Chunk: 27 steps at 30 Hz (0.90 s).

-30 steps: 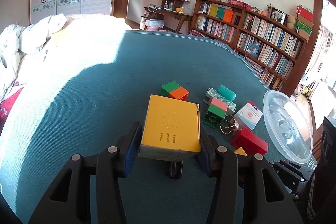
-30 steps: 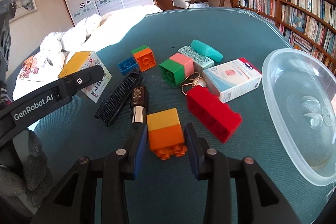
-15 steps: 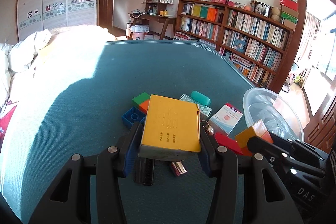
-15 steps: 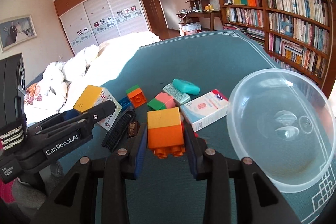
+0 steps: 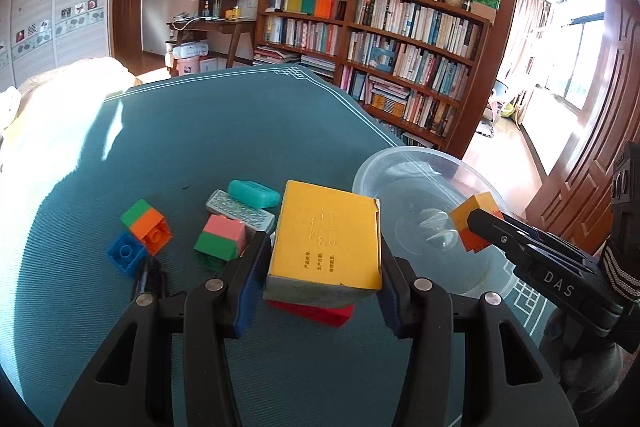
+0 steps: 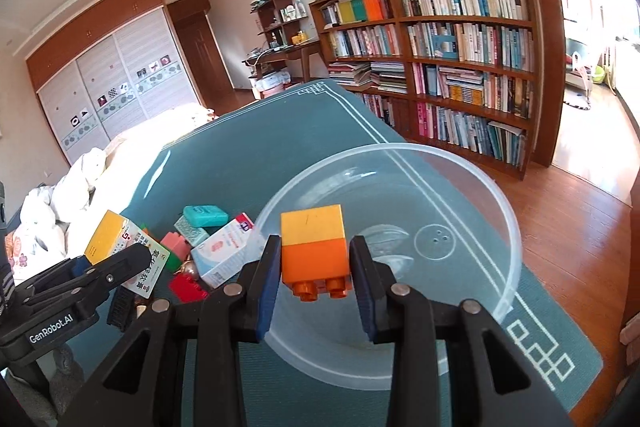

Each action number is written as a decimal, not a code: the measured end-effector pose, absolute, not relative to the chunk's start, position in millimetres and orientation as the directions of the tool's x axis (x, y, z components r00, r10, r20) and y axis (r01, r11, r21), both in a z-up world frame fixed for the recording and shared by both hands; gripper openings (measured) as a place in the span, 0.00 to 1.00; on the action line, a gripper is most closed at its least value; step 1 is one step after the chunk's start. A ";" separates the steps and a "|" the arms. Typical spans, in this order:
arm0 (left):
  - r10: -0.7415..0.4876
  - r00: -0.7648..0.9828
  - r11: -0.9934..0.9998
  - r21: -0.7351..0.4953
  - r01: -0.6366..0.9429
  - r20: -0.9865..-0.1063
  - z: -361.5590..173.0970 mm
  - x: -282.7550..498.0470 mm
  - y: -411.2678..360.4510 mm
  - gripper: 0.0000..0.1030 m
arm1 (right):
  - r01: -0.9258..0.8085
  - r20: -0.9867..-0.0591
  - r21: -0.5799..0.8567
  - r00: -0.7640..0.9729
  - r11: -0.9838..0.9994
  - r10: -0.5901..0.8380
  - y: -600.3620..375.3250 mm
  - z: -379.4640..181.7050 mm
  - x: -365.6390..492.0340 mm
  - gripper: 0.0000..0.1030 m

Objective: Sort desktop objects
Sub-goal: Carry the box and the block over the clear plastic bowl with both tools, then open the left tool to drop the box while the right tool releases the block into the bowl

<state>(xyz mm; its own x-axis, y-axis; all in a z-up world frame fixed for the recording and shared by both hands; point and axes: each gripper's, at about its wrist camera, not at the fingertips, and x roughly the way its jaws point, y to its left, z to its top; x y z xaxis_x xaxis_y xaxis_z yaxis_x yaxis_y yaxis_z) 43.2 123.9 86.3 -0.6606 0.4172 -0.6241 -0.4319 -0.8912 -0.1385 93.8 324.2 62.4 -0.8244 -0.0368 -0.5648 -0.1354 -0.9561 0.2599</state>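
My right gripper (image 6: 316, 287) is shut on a yellow-and-orange brick stack (image 6: 313, 247), held in the air over the near side of the clear plastic bowl (image 6: 472, 171). From the left wrist view the same stack (image 5: 474, 221) hangs above the bowl (image 5: 404, 157). My left gripper (image 5: 320, 287) is shut on a yellow carton (image 5: 326, 233), lifted above the teal table (image 5: 224, 131). That carton (image 6: 112, 241) shows at the left of the right wrist view. A red brick (image 5: 312, 311) lies under it.
On the table lie a green-orange brick (image 5: 146, 223), a blue brick (image 5: 126, 253), a pink-green brick (image 5: 222, 237), a teal case (image 5: 254, 193), a patterned block (image 5: 240, 213), a white box (image 6: 224, 253) and a black comb (image 6: 120, 307). A bookshelf (image 5: 400, 55) stands behind.
Both grippers have lifted and swung right with their loads. The brick stack now hangs over the bowl, and the carton has come nearer to it.
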 end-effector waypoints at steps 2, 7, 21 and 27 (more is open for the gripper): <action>0.442 -0.637 -0.876 -0.149 -0.459 -0.632 85.7 40.7 136.4 0.51 | -0.159 -0.573 0.259 -0.819 -0.953 -0.019 331.7 59.9 93.4 0.37; 0.474 -0.595 -0.847 -0.151 -0.510 -0.649 83.1 36.4 164.8 0.51 | -0.194 -0.583 0.250 -0.812 -0.949 0.012 346.3 53.4 93.7 0.37; 0.506 -0.518 -0.800 -0.150 -0.581 -0.690 70.0 29.3 215.6 0.51 | -0.296 -0.597 0.200 -0.793 -0.934 0.124 371.8 43.6 97.8 0.37; 0.512 -0.503 -0.795 -0.161 -0.585 -0.696 68.5 21.5 226.3 0.52 | -0.334 -0.606 0.213 -0.782 -0.918 0.144 384.5 40.2 99.0 0.37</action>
<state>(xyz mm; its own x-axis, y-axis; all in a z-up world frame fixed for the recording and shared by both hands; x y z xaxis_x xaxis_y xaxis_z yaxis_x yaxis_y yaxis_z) 21.5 226.3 68.5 -0.5034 0.5119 -0.6961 -0.5854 -0.7946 -0.1609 99.0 384.5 40.2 -0.7824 0.1438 -0.6060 -0.3335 -0.9185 0.2126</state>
